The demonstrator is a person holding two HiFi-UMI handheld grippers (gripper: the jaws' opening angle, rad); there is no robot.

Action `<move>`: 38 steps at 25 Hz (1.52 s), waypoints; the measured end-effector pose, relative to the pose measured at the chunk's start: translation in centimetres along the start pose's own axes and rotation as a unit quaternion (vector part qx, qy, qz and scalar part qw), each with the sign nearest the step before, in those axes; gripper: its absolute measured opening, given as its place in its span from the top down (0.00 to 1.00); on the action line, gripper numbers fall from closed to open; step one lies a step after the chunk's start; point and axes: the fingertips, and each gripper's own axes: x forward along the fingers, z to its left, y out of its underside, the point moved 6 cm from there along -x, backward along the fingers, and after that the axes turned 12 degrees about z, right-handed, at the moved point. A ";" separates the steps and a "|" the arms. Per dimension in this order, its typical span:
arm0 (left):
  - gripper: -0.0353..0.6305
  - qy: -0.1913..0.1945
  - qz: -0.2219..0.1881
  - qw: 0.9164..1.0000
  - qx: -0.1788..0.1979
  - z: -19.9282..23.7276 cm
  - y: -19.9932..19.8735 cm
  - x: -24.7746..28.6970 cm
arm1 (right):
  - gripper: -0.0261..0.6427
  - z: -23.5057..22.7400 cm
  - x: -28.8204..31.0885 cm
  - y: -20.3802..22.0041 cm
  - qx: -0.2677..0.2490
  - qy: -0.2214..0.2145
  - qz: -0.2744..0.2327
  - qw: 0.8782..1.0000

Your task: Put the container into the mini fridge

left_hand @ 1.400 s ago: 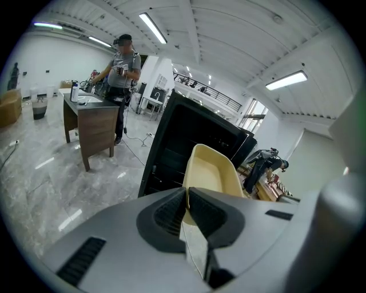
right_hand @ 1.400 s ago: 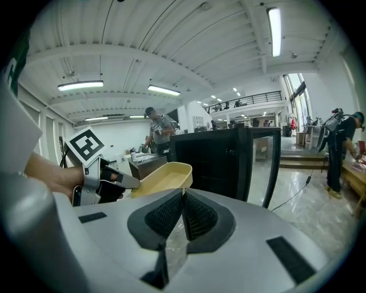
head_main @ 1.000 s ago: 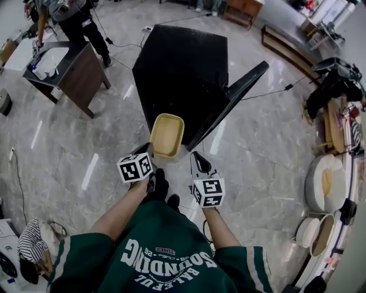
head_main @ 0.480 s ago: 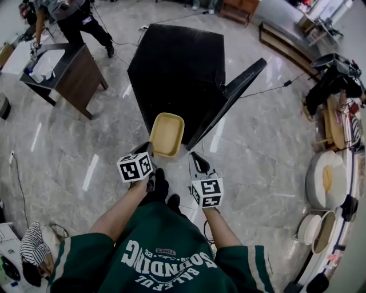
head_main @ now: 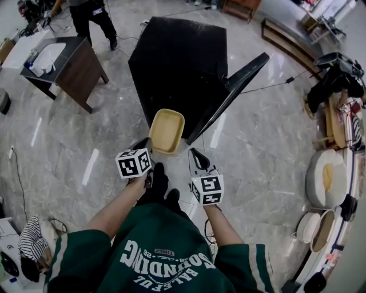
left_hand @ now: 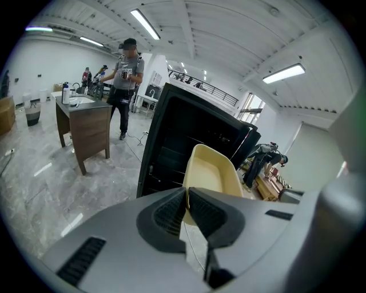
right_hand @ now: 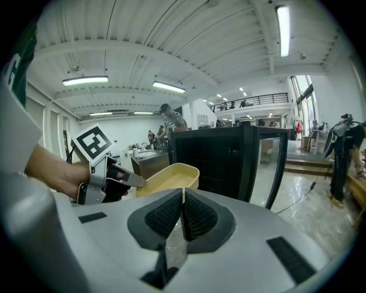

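A shallow yellow container (head_main: 167, 130) hangs in the air just before the black mini fridge (head_main: 177, 63), whose glass door (head_main: 229, 94) stands open to the right. My left gripper (head_main: 146, 145) is shut on the container's near rim; in the left gripper view the rim sits between the pads at the left gripper (left_hand: 187, 192) and the container (left_hand: 213, 171) tilts up toward the fridge (left_hand: 183, 137). My right gripper (head_main: 197, 157) is beside it, shut with nothing in it. The right gripper view shows the right gripper (right_hand: 182, 199), the container (right_hand: 170, 175) and the fridge door (right_hand: 273, 166).
A brown desk (head_main: 71, 66) stands on the marble floor at the left, with a person (head_main: 94, 14) behind it. A cable (head_main: 269, 88) runs along the floor right of the fridge door. Round tables and clutter (head_main: 326, 177) line the right edge.
The container and both grippers have edged slightly toward the fridge. The person at the back has stepped from the desk's left side to behind it.
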 end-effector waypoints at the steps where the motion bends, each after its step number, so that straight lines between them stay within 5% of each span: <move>1: 0.91 0.000 0.001 1.000 0.000 0.1 0.1 0.1 | 0.91 0.0 0.0 0.0 -0.003 -0.001 0.001 1.000; 17: 0.91 0.001 0.013 0.999 -0.032 2.0 -0.2 4.4 | 0.91 -2.4 2.0 -0.7 -0.044 -0.008 -0.003 0.999; 38: 0.91 0.003 0.003 0.998 -0.057 6.7 -2.7 12.0 | 0.91 -1.8 6.1 2.3 0.039 0.002 -0.002 0.999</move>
